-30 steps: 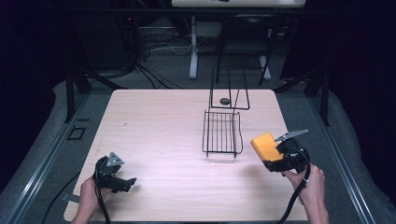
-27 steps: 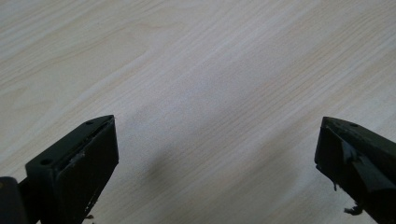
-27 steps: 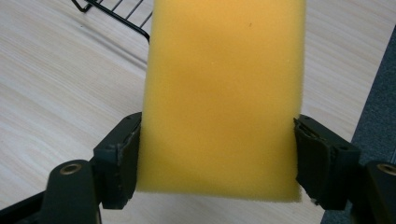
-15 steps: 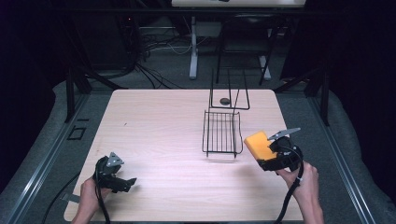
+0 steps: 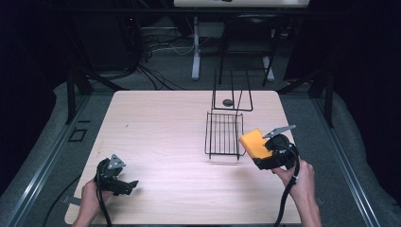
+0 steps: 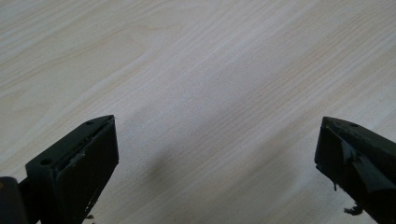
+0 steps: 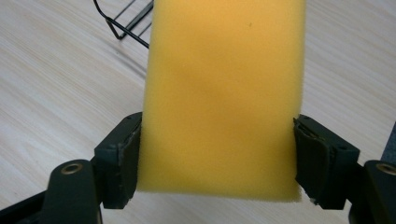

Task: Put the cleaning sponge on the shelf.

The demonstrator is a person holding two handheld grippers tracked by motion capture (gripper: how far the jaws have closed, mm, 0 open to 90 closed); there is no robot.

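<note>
A person seated at a pale wood-grain table (image 5: 161, 142) holds a black two-jaw gripper in each hand. The right gripper (image 5: 265, 152) sits just beside the right edge of a black wire rack (image 5: 223, 135) that lies flat on the table, and it grips a yellow rectangular foam sponge (image 5: 255, 143) whose near corner reaches almost to the rack's right rim; whether sponge and rack touch cannot be told from the high view. In the right gripper view the jaws press against the two long sides of the sponge (image 7: 223, 98), one on each side, with the sponge's broad face standing up toward the camera and a corner of the wire rack (image 7: 126, 23) showing on the table beyond it. The right hand (image 5: 297, 178) wraps the gripper's handle on the near side of the rack, a black cable trailing down along the forearm.

The left gripper (image 5: 124, 185) rests well apart from the rack, far to its left near the table's front edge, held by the left hand (image 5: 92, 195). Its jaws stand wide apart with bare tabletop (image 6: 210, 93) between them. A second upright black wire frame (image 5: 231, 92) stands just behind the rack, with a small dark round object (image 5: 228, 101) at its foot.
</note>
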